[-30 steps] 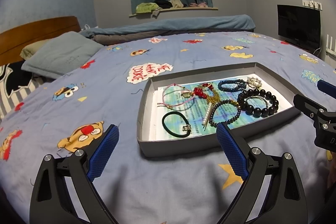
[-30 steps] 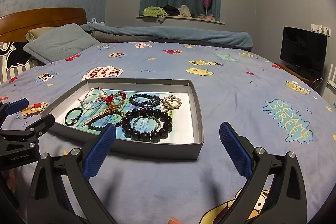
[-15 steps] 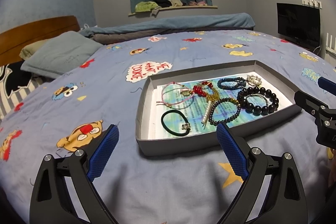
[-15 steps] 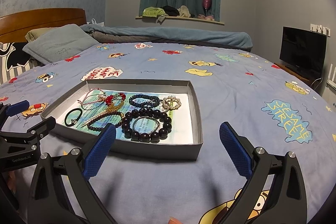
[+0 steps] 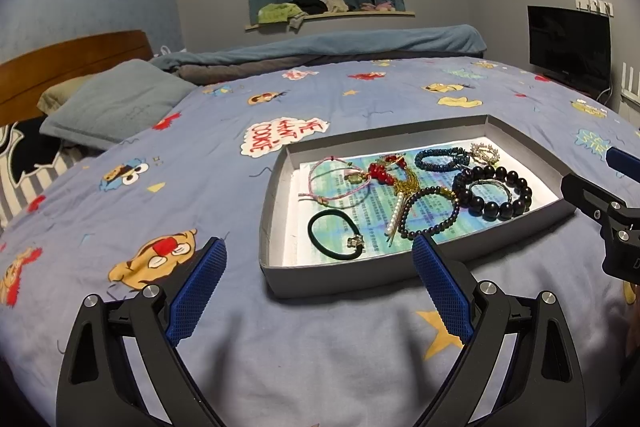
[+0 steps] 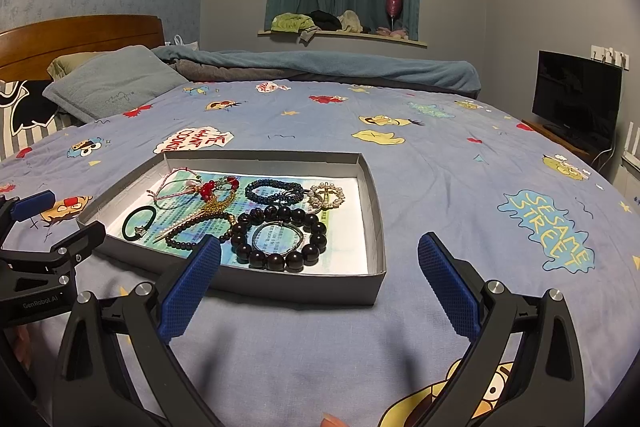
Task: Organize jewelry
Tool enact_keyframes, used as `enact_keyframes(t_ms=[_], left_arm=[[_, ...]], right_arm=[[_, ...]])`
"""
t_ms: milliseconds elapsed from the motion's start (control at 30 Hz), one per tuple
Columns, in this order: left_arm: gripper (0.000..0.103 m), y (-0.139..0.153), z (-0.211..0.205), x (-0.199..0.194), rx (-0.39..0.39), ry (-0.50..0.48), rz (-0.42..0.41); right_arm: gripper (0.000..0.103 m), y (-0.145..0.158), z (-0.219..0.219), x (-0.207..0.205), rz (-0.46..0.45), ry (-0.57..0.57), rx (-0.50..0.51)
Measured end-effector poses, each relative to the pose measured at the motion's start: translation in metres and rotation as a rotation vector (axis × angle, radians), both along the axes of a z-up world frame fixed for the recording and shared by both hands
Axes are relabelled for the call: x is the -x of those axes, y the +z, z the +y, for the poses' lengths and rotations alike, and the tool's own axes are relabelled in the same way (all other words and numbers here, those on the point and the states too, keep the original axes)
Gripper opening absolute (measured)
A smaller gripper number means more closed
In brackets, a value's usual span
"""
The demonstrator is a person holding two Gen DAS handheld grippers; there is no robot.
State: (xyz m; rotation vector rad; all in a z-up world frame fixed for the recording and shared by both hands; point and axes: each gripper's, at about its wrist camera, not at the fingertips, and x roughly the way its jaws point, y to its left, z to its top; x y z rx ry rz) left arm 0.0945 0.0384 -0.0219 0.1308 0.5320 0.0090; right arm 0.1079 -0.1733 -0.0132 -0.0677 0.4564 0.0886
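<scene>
Both grippers — left gripper [image 5: 316,279], right gripper [image 6: 320,271] — hover wide and empty before the tray [image 6: 304,287]; jewelry [image 6: 276,235] lies inside, overlapping — sorted or awaiting sorting, unclear.

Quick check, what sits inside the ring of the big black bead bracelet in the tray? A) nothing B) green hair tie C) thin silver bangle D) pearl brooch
C: the thin silver bangle lies within the big black bead bracelet, on the printed paper lining the grey tray.
</scene>
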Motion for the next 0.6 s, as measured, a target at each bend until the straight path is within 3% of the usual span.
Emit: enact_keyframes(t_ms=[300,600], left_arm=[[0.094,0.0005,0.0001,0.0008,-0.017,-0.007,-0.024],[0.094,-0.0024,0.0034,-0.0057,-0.003,-0.005,0.02]], right_arm=[[0.097,-0.001,0.0005,-0.0016,0.008,-0.001,0.003],[0.097,-0.0013,0.0018,-0.0024,0.011,0.001,0.007]])
